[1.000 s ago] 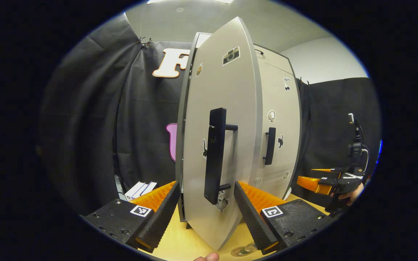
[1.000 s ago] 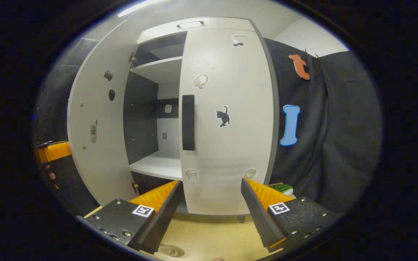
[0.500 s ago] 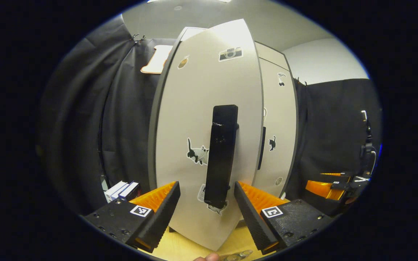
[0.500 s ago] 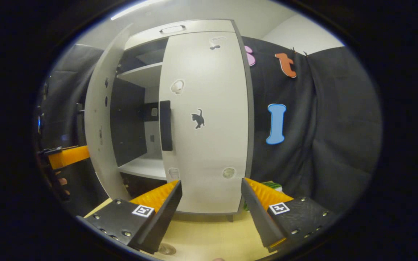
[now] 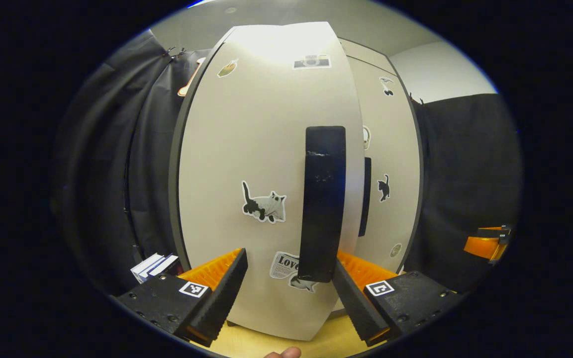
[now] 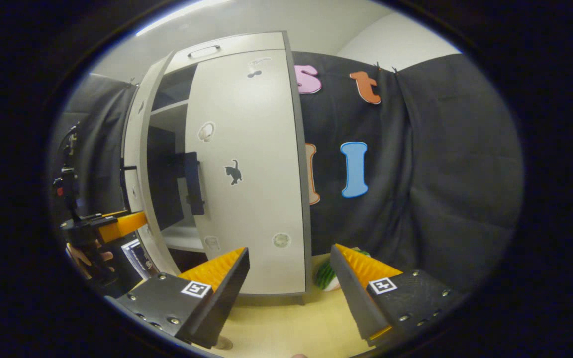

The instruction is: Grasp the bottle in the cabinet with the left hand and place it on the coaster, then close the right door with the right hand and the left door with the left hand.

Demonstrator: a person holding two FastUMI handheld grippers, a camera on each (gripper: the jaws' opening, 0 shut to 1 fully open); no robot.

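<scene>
The left door (image 5: 246, 164) of the cabinet (image 6: 207, 49) stands partly open: in the right gripper view it (image 6: 140, 164) hangs edge-on at the cabinet's left side, with dark interior and a pale shelf (image 6: 179, 238) exposed between it and the right door (image 6: 251, 169). The right door lies flush against the cabinet front. The bottle and the coaster cannot be made out with certainty in either view; a small round object (image 6: 224, 342) sits on the tabletop (image 6: 291, 323) at its near edge, too cropped to identify.

In the left gripper view, the left gripper (image 5: 289, 278) faces the outer face of the left door. Its fingers (image 5: 217, 288) are spread wide. The door's black handle (image 5: 322, 204) runs vertically, and its lower end overlaps the inner edge of the right-hand finger; whether the two touch cannot be determined. The right door's handle (image 5: 364, 196) is just beyond. Stickers on the left door include a cat (image 5: 264, 204) beside the handle. A stack of white boxes (image 5: 154, 263) sits at the tabletop's left edge beside the cabinet.

The right gripper (image 6: 291, 278) is held back from the cabinet, above the tabletop, fingers spread wide and holding nothing. A green striped object (image 6: 327, 273) lies on the tabletop at the cabinet's right corner. The left gripper (image 6: 117, 224) appears beside the left door with a hand (image 6: 85, 253) on it.
</scene>
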